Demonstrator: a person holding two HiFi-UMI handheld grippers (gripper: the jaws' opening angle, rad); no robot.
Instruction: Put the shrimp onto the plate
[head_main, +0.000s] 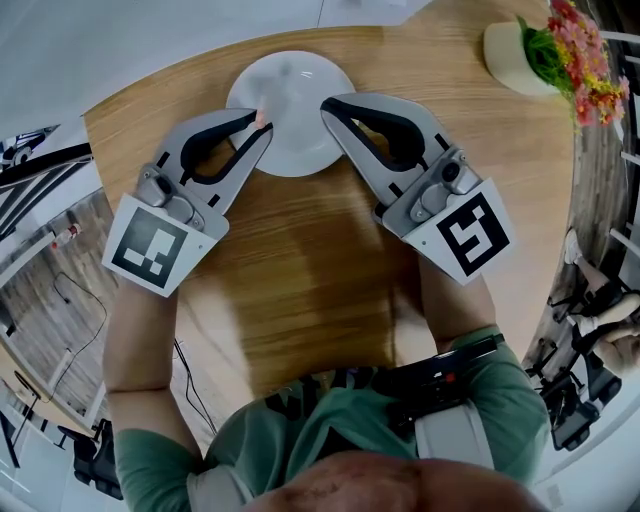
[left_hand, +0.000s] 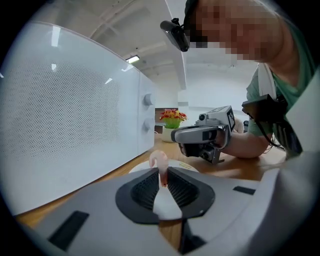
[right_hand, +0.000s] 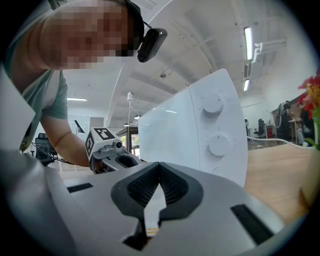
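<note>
Seen from above, the left tongs (head_main: 263, 127) pinch a small pink shrimp (head_main: 260, 116) over the left edge of a white plate (head_main: 300, 150) on a wooden table (head_main: 300, 270), the right tongs (head_main: 328, 106) clenched empty nearby; the next move is probably lowering and releasing it

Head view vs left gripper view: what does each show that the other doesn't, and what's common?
Only the head view: the left gripper from above with its marker cube, and the person's left forearm.

Only the left gripper view: the white appliance's face with its two knobs, and the camera on the person's head.

Both: the shrimp pinched in the left gripper's jaws, the white plate, the right gripper and the flower pot.
</note>
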